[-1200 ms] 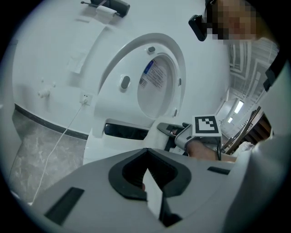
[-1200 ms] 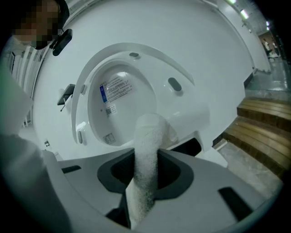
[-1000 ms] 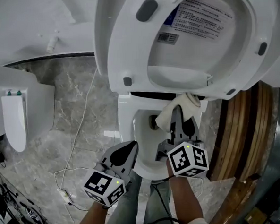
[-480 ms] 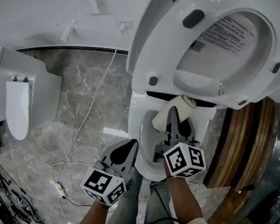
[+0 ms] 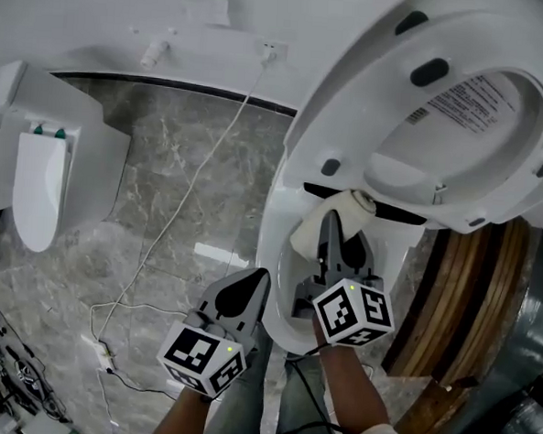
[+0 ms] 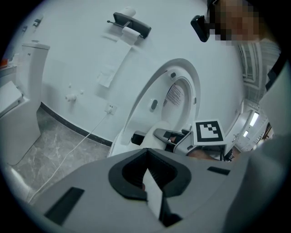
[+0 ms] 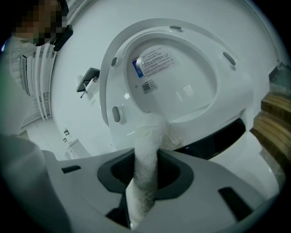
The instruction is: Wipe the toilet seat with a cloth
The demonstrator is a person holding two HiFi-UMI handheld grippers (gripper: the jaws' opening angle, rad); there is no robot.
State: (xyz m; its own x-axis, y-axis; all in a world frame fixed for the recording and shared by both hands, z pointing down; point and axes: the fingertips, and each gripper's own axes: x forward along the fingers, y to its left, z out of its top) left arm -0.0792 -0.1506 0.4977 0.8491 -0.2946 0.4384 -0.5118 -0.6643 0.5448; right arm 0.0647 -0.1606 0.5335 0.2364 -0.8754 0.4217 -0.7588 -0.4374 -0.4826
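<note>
**A:** Where's the cloth right now?

**B:** I've got it in my right hand-held gripper (image 5: 330, 226), with the jaws pinched on the cloth (image 5: 349, 205) near its middle. Its free end sticks up, right of centre in the head view. There it touches the lower edge of the raised seat (image 5: 352, 106), by the hinge and above the back of the bowl (image 5: 274, 248).

**A:** And the other one?

**B:** My left hand-held gripper (image 5: 249, 285) sits at lower centre, jaws pressed together with nothing between them. It's just left of the bowl and touches nothing.

**A:** How far along would you say you are?

**B:** I'd call it mid-wipe, working the hinge end. I see no streaks, wet marks or dirt on the seat, so I can't tell which parts are done. My guess is that the long sides and the far end, at the upper right of the frame, are left to do.

**A:** Can you read any writing?

**B:** There's a label (image 7: 152, 61) inside the seat's opening, at upper centre of the right gripper view. It has a blue block at its left and lines of small print, with a barcode sticker below. The print is too small to read and I can't make out a brand. The only other marks are the black-and-white squares on the gripper cubes
</note>
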